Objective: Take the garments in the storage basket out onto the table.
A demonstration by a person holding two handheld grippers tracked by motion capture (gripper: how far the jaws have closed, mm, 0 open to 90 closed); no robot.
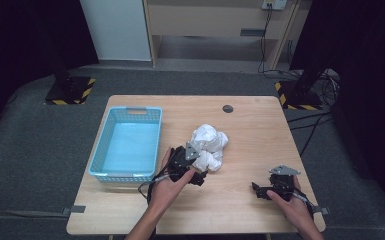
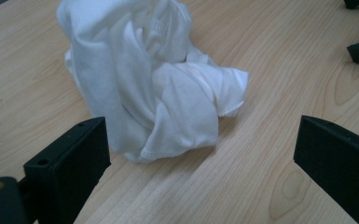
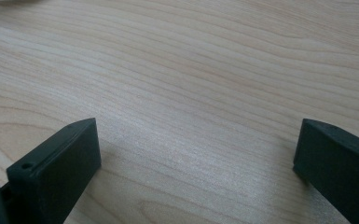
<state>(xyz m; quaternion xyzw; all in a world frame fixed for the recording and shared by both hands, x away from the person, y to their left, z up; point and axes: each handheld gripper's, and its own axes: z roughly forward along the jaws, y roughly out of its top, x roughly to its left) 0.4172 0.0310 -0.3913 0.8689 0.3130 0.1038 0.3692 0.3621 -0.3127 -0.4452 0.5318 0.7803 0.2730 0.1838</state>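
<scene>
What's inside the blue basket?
The light blue plastic basket seems empty: its smooth blue floor is bare. The near wall hides a thin strip of floor beside it.

Left gripper point(image 1: 196, 176) held low over the table's middle, jaws spread wide (2 black blocks far apart in its own view). Right gripper point(image 1: 258, 190) near the front right corner, jaws likewise wide apart, forearms angled inward from below.

No legible text, label, brand, number or sign found on any surface inspected; noted only yellow-and-black hazard striping, wordless, on the stand base point(image 1: 70, 91) at upper left and the stand base point(image 1: 300, 95) at upper right of the high view.
</scene>
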